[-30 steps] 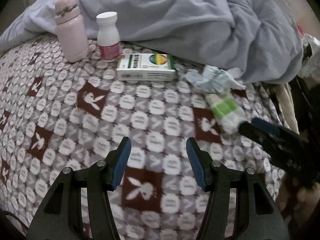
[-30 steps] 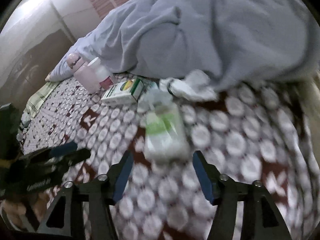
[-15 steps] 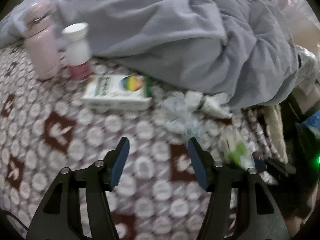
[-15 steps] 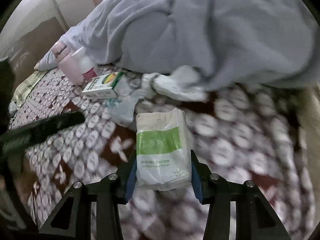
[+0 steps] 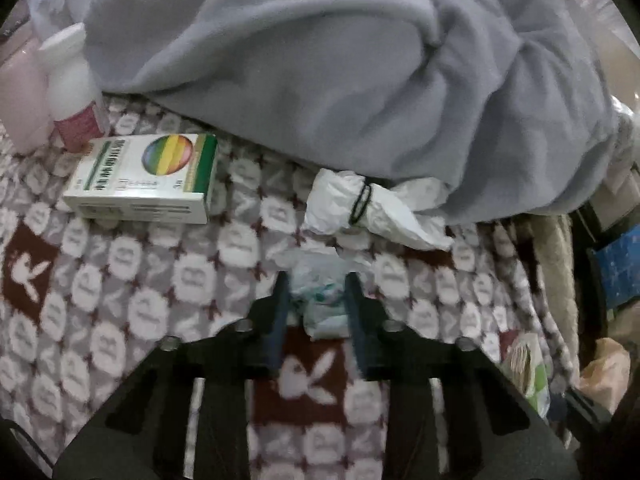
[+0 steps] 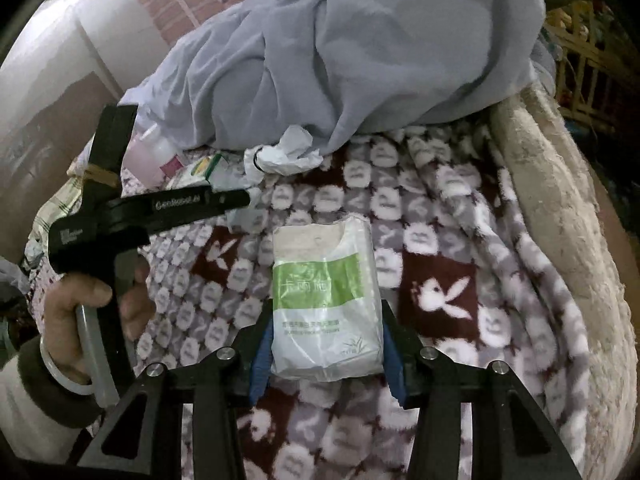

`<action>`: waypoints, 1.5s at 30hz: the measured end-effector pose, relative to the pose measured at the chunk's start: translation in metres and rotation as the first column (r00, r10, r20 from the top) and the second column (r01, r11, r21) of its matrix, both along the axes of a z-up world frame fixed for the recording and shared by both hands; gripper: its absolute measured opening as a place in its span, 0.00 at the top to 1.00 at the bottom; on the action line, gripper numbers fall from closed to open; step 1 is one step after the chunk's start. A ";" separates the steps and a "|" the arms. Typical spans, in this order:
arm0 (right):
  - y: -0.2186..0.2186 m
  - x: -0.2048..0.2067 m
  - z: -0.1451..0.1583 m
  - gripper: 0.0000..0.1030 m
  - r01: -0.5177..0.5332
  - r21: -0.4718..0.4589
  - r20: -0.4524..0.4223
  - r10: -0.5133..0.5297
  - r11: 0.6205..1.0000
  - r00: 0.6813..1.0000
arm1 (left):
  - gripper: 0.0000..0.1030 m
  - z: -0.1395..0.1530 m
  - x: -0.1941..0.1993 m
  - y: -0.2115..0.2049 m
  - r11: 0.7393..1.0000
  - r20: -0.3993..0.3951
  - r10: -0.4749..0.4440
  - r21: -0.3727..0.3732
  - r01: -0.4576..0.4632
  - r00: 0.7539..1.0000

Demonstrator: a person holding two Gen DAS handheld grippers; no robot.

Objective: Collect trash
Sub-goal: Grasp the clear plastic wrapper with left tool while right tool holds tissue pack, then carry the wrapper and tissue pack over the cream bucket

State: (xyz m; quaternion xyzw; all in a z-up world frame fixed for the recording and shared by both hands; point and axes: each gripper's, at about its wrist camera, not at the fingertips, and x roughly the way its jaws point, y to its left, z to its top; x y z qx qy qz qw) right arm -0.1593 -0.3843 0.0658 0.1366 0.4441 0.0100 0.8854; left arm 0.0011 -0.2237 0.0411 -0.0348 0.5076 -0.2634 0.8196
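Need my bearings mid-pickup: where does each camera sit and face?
Left wrist: on the left gripper, angled down at the patterned blanket; fingers around a crumpled clear wrapper.
Right wrist: on the right gripper, clamping a green-and-white tissue pack; the left hand shows.
Shared: white tied bag, grey duvet.

Grey duvet (image 5: pixel 320 80) hides one end of the crumpled white wrapper (image 5: pixel 376 208).

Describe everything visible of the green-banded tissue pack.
The tissue pack is a soft, white plastic-wrapped pocket pack with a green band and small print. It stands tilted away from the camera, lifted above the patterned blanket, its lower end clamped between the right gripper pads; its top corner looks slightly crumpled.
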 end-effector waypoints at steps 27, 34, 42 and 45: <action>-0.024 -0.119 0.036 0.56 0.130 -0.022 0.071 -0.128 0.991 0.989 | 0.85 0.079 -0.173 -0.038 0.979 0.107 -0.203 0.008 0.203 0.973; -0.040 -0.143 0.040 0.56 0.177 -0.028 0.085 -0.174 0.984 0.981 | 0.85 0.085 -0.194 -0.058 0.970 0.119 -0.243 0.025 0.242 0.963; -0.069 -0.173 0.043 0.56 0.246 -0.026 0.093 -0.242 0.969 0.966 | 0.85 0.093 -0.216 -0.090 0.949 0.121 -0.314 0.013 0.315 0.942; -0.083 -0.185 0.044 0.56 0.278 -0.027 0.092 -0.274 0.960 0.957 | 0.85 0.094 -0.225 -0.107 0.937 0.119 -0.347 0.007 0.348 0.930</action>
